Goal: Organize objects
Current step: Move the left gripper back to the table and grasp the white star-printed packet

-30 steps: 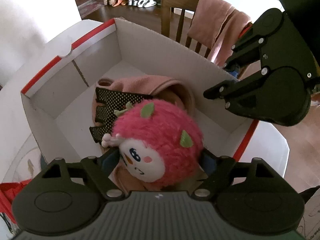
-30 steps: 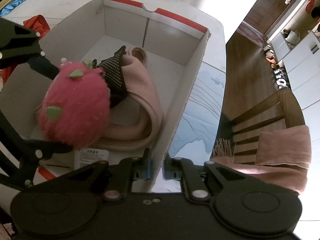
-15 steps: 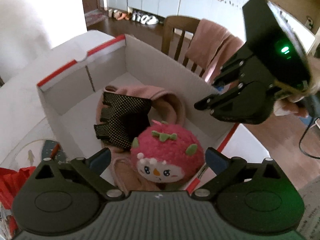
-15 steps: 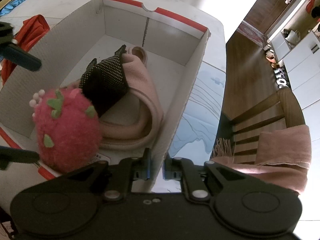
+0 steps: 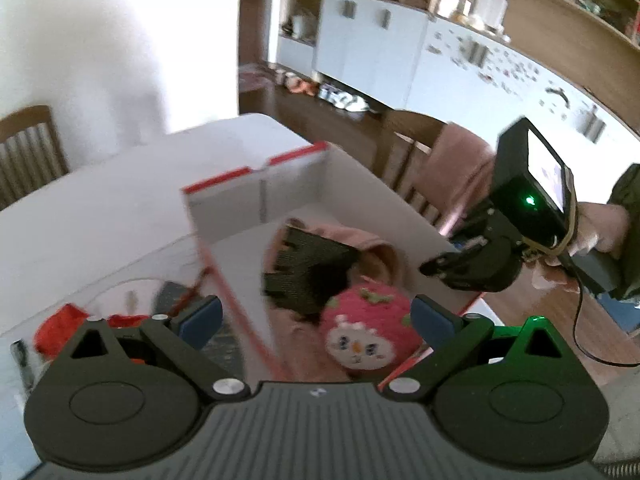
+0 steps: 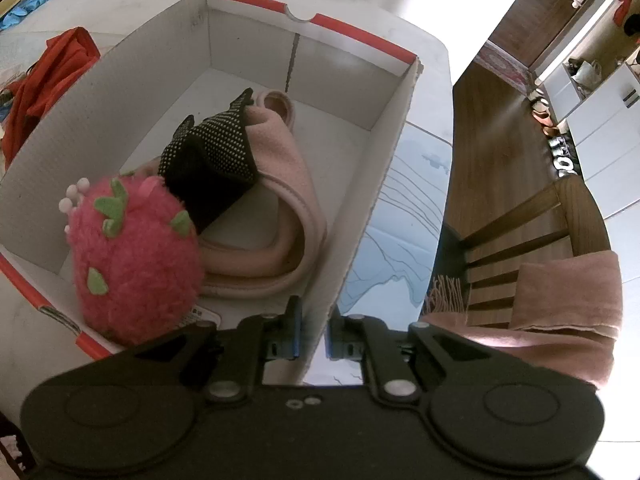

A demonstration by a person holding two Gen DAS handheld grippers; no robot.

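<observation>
A pink strawberry plush point(image 5: 368, 332) point(image 6: 132, 256) lies in the near corner of the white, red-rimmed cardboard box point(image 5: 256, 168) point(image 6: 248, 0). It leans on a black dotted glove point(image 5: 308, 272) point(image 6: 212, 160) and a folded pink scarf point(image 5: 372, 240) point(image 6: 280, 208). My left gripper point(image 5: 316, 314) hangs wide open above the box's near end, holding nothing and well clear of the plush. My right gripper point(image 6: 312, 332) point(image 5: 432, 268) is shut on the rim of the box's side wall.
A red cloth point(image 6: 48, 76) point(image 5: 56, 328) lies on the white table point(image 5: 100, 208) beside the box. A wooden chair draped with a pink cloth point(image 6: 560, 280) point(image 5: 452, 160) stands by the table's edge. A person's hand point(image 5: 600, 224) holds the right gripper.
My left gripper opened and let go of the plush, which dropped into the box's near corner. The left gripper then rose and drew back. The right gripper stayed put.
</observation>
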